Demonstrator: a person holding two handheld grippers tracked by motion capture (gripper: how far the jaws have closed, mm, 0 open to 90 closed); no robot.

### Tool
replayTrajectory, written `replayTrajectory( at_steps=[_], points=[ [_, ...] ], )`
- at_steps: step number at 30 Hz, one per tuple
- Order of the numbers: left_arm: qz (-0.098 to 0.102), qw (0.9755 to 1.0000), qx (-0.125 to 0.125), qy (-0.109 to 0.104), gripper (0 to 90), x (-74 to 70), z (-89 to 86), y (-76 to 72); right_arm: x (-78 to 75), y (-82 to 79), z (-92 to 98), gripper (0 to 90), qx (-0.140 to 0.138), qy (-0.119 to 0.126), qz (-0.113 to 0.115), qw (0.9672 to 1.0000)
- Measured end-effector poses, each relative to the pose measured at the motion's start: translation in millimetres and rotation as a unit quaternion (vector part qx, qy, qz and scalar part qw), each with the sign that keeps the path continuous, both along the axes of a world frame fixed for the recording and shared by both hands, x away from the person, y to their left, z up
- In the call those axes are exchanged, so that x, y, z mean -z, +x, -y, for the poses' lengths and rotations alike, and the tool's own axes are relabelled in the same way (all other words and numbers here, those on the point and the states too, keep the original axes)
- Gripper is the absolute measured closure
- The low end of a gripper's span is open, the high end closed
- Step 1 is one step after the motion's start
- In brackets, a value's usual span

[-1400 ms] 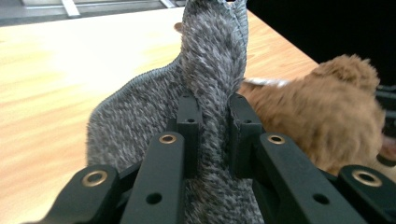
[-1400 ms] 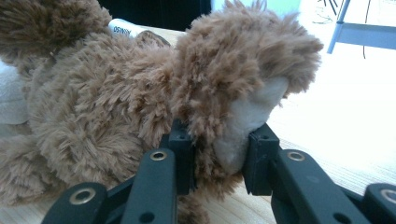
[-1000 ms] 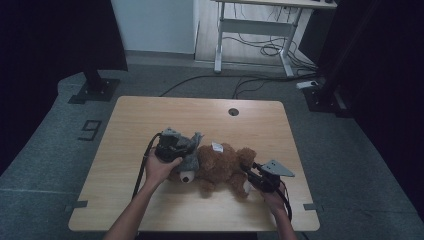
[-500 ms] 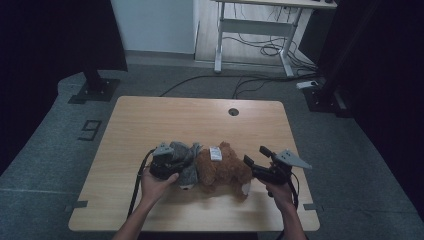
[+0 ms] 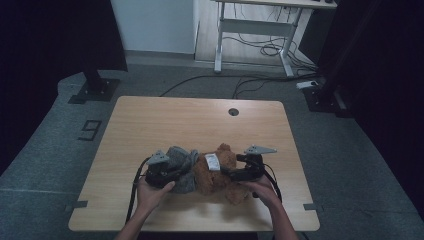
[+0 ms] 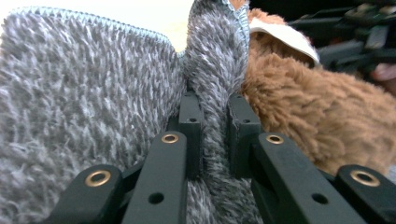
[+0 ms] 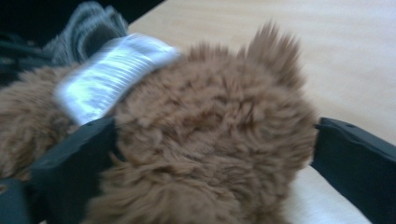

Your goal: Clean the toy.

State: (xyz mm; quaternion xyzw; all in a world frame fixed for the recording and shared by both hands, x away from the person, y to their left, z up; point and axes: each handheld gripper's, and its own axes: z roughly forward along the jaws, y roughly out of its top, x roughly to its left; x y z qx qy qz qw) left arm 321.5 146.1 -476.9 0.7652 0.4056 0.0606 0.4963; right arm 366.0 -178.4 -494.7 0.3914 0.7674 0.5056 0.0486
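Near the table's (image 5: 150, 125) front edge, the left gripper (image 6: 215, 122) pinched the grey fleece garment (image 6: 84, 102) taut beside the brown plush toy (image 7: 205, 140), which the right gripper (image 7: 210, 154), jaws just spread wide, straddled without pressing.

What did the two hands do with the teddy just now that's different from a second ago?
The right gripper has just been opening: its fingers now stand wide on either side of the brown teddy, not squeezing it. The teddy and the grey fuzzy cloth slid nearer the table's front edge. The left gripper came along, staying clamped on a fold of the cloth. The white tag stays on top.
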Motion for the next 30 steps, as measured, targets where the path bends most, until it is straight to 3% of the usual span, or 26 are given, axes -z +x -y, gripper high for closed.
replayTrajectory(
  at_steps=[2,5,10,13,16,18,21,25,30],
  points=[
    [-0.004,1.0000,0.003,-0.006,78.4,1.1,-3.1,-2.7,6.0,-1.7,-5.7,0.0,-0.015,-0.005,-0.012,0.9998],
    [-0.011,0.9997,0.008,-0.018,78.3,0.6,-8.6,-5.5,11.6,-5.0,-10.3,0.0,-0.020,-0.013,-0.013,0.9996],
    [-0.013,0.9993,0.009,-0.035,77.6,-11.9,-21.1,-6.8,24.0,-11.8,-12.7,24.6,-0.026,-0.001,-0.014,0.9996],
    [0.004,0.9990,-0.016,-0.042,77.4,-24.4,-38.3,-6.2,23.1,-16.8,-10.4,38.0,-0.023,0.004,-0.004,0.9997],
    [0.008,0.9977,-0.052,-0.044,77.3,-30.8,-61.1,-3.0,24.2,-20.9,-7.4,43.2,-0.029,0.005,0.009,0.9995],
    [-0.001,0.9969,-0.071,-0.036,77.3,-28.1,-73.6,-1.3,25.0,-22.0,-5.1,45.3,-0.033,0.010,0.012,0.9994],
    [-0.029,0.9959,-0.083,-0.020,77.1,-13.2,-83.9,1.3,26.3,-23.8,-3.9,47.6,-0.035,0.017,0.018,0.9991],
    [-0.069,0.9942,-0.078,-0.027,76.8,9.9,-83.9,5.2,26.9,-26.5,-3.4,49.3,-0.038,0.022,0.030,0.9986],
    [-0.068,0.9938,-0.081,-0.033,78.1,12.0,-66.8,5.3,25.2,-30.2,-6.0,54.7,-0.027,0.026,0.047,0.9982]
  ],
)
